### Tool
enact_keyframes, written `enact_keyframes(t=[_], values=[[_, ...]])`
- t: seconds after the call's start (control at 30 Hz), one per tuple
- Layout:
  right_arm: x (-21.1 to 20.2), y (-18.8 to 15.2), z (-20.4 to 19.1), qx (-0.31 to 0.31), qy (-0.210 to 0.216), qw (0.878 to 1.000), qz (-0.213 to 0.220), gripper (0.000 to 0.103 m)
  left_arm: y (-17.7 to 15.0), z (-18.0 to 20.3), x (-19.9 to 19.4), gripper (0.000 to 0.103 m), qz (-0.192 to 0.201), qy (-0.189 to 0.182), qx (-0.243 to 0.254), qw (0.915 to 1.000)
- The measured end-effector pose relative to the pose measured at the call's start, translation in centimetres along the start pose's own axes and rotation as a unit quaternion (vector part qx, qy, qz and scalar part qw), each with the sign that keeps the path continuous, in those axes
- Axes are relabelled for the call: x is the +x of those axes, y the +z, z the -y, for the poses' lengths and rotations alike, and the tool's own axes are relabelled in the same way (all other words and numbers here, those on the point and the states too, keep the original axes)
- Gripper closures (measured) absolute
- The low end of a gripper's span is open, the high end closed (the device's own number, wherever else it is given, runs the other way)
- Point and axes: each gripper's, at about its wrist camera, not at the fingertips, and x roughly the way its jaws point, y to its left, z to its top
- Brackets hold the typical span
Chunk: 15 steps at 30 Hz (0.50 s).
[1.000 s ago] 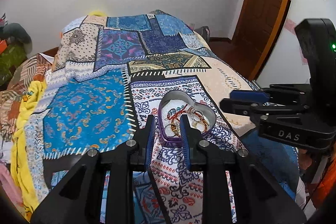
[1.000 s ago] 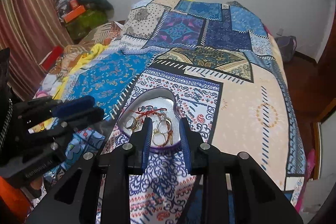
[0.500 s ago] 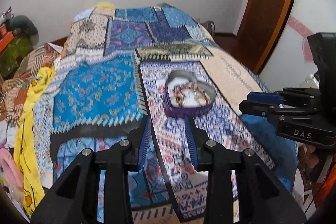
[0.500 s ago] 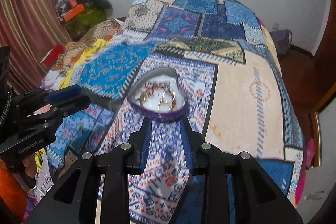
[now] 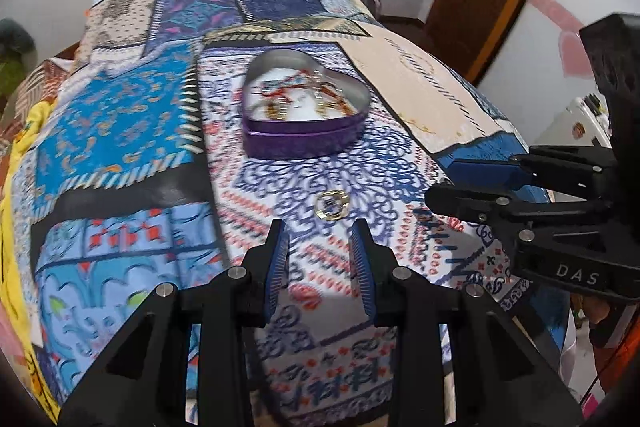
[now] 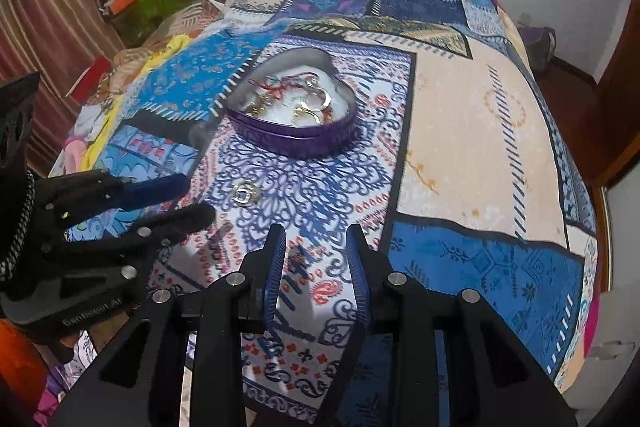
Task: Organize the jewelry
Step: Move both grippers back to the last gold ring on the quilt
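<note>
Two black two-finger grippers with blue ribbed pads, left gripper [image 5: 320, 247] and right gripper [image 6: 316, 251], both released with nothing between the jaws. One gold ring [image 5: 331, 205] lies loose on the blue-patterned patchwork bedspread [image 5: 120, 123], just ahead of the left jaws. One purple heart-shaped tin [image 5: 304, 115], farther off, holds tangled jewellery; only the right view resolves gold hoops [image 6: 316, 103], and it alone shows the striped curtain [image 6: 44, 27].

Heart tin [image 5: 304, 131] ahead, bedspread [image 5: 120, 131] around it bare
</note>
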Motion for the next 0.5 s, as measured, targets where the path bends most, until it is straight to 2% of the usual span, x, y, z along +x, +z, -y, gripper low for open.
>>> enact_keyframes(t=[0.2, 0.5], values=[[0.0, -0.2, 1.4, 0.016, 0.003, 1.0, 0.0, 0.075, 0.7, 0.7, 1.8, 0.071, -0.002, 0.006, 0.005, 1.0], [0.5, -0.8, 2.0, 0.025, 0.012, 1.0, -0.003, 0.075, 0.8, 0.4, 2.5, 0.071, 0.006, 0.0, -0.004, 1.0]])
